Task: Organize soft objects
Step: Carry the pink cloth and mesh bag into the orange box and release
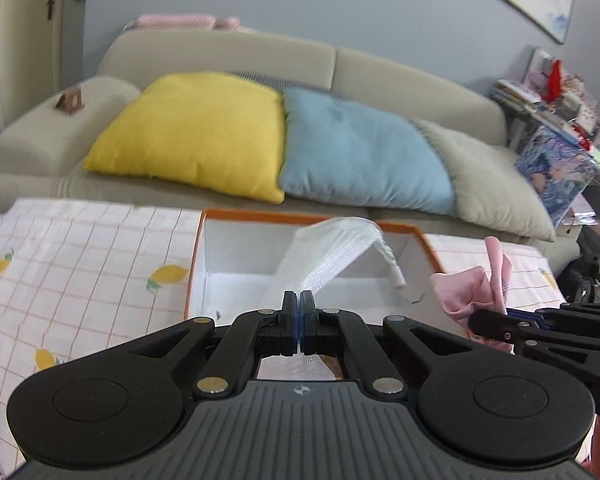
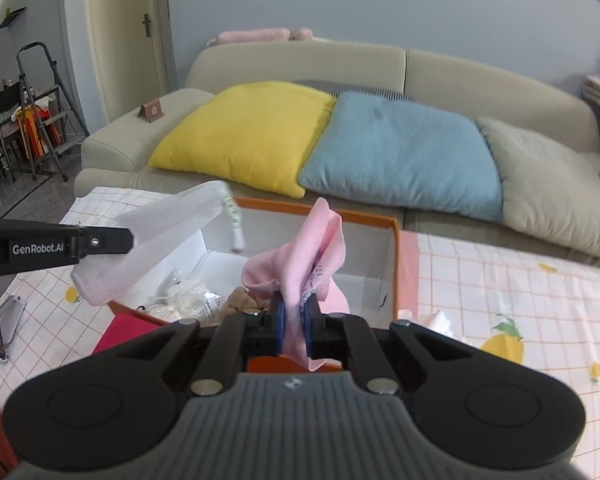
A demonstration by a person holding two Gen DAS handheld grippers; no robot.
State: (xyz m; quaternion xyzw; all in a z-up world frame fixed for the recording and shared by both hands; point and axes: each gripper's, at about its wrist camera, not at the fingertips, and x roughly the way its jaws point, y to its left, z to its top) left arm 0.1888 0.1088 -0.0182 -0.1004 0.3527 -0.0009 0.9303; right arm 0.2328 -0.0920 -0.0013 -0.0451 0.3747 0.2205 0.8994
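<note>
- Left gripper [image 1: 299,300]: clenched on a white mesh [image 1: 327,255], held above the box [image 1: 236,248]; near end of the mesh hidden under the gripper body.
- Right gripper [image 2: 295,312]: clamped on a pink cloth [image 2: 312,256], held over the box's near edge; printing on the cloth too small to read.
- Box on a lemon-print tablecloth [image 1: 80,264], orange rim, white inside; near wall cut off by both grippers.
- Inside the box: a clear plastic bag [image 2: 188,298] and a brown plush [image 2: 240,300], partly hidden.
- Red item [image 2: 124,334] near left of the box, mostly covered.
- Far: sofa [image 1: 228,56] with three cushions, blurred.
</note>
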